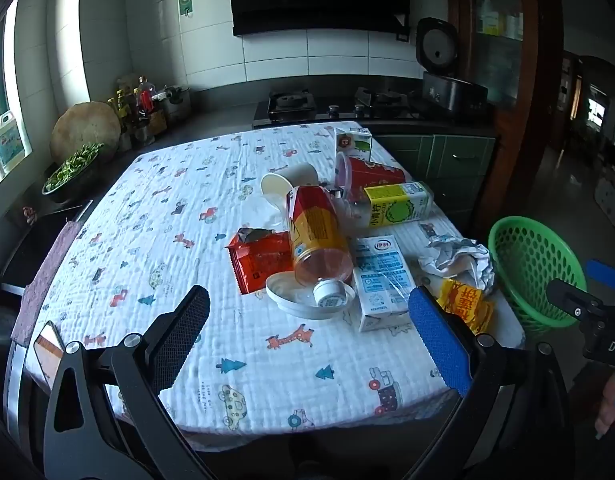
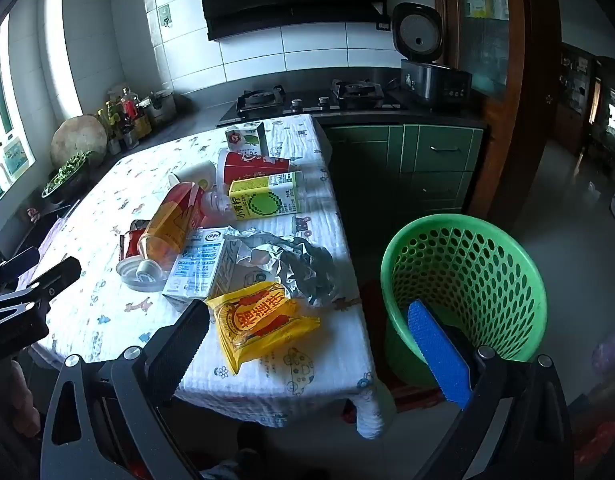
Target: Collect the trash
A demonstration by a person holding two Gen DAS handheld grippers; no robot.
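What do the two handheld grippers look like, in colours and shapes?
Both look alike. The left gripper and the right gripper each have a black metal frame with round silver bolts, one jaw padded in textured black, the other in textured blue. White letters mark the right gripper's black body, seen from the left camera.

Green perforated basket (image 2: 467, 264), yellow wrapper (image 2: 259, 320)

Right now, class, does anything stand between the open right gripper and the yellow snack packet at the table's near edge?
Nothing visible does. The right gripper hangs open just short of the yellow snack packet, with no other litter between them.
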